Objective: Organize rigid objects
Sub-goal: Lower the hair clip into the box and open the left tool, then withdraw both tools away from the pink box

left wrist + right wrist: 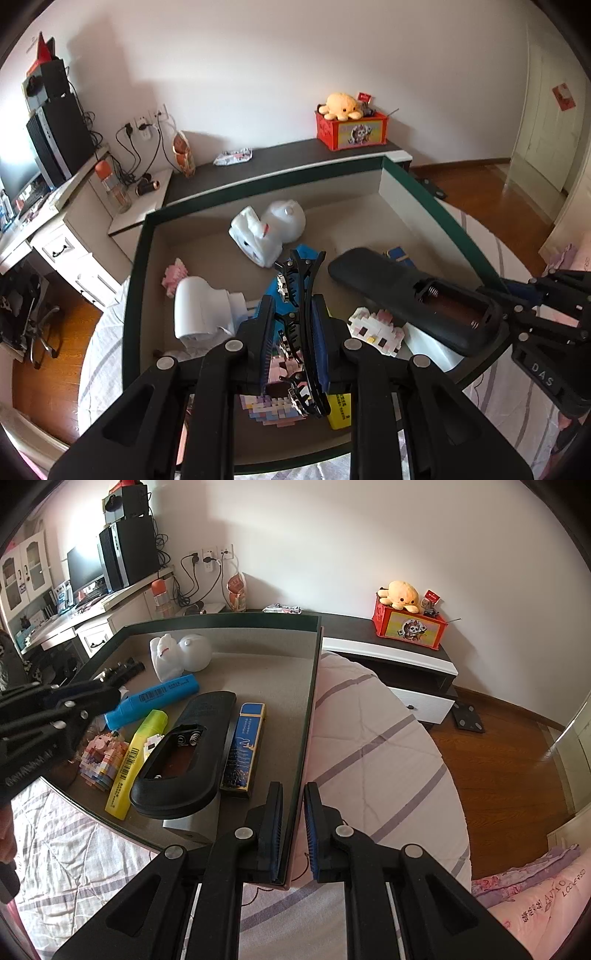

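**Put the hair clip down softly in the box**

The left claw (293, 339) is pinching a black hair clip (301, 325). The clip stands up between the two blue pads, with its teeth poking out above and below them. It hangs over the inside of a big shallow box (310, 686) with dark green walls. The box sits on a bed (369, 746) with a pink striped cover.

The right claw (293, 834) is pressed onto the side wall of the box, near its corner. That looks like a good way to keep the box from sliding.

The box is already crowded. Right under the clip is a toy made of little pastel bricks (273, 402). A black remote control (413, 295) with its battery lid off lies beside it. There are also a blue marker (153, 699), a yellow highlighter (135, 760), a blue and gold flat case (245, 751) and a white bunny toy (255, 236).

To do this step well, I think the clip should go to a bare bit of the grey floor, not onto the brick toy, which might break apart. Lower it close first, then let go. The bare floor toward the back of the box looks best. Keep the right claw holding the wall.
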Tool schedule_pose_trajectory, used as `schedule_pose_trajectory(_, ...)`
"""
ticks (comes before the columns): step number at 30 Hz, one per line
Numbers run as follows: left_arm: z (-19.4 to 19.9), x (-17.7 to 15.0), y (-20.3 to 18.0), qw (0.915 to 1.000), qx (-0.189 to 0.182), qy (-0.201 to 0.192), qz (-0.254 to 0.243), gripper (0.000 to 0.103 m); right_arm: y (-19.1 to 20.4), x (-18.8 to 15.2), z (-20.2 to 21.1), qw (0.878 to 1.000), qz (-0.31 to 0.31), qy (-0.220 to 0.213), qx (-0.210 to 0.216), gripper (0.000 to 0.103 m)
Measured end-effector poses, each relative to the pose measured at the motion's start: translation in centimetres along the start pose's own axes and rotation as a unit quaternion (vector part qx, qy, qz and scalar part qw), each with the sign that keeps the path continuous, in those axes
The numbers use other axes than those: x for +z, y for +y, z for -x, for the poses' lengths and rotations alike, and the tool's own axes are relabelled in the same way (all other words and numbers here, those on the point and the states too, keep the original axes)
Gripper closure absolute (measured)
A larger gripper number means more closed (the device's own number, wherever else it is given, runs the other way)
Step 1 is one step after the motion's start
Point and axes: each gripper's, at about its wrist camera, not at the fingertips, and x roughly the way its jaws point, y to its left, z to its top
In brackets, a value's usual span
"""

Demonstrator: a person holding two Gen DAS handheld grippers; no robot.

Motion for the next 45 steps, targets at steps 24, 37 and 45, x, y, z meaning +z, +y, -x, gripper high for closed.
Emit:
schedule_pose_trajectory(24,7.4,-2.2,1.6,0.9963,0.045,-0.068,0.028,0.0,0.9,-0.7,4.6,0.999,-0.009,-0.048,-0.003,0.022)
schedule_pose_trajectory(37,15.7,-6.9,3.8,0.9874,0.041,-0.132,0.078,0.0,4.7,-3.1,12.8,0.987,0.0,-0.156,0.026,0.0)
schedule_pose_trajectory(45,21.5,-10.2,3.1,0.9784,0.035,-0.189,0.075,0.0,8.8,-5.5,17.8,0.976,0.026,-0.211,0.034,0.0)
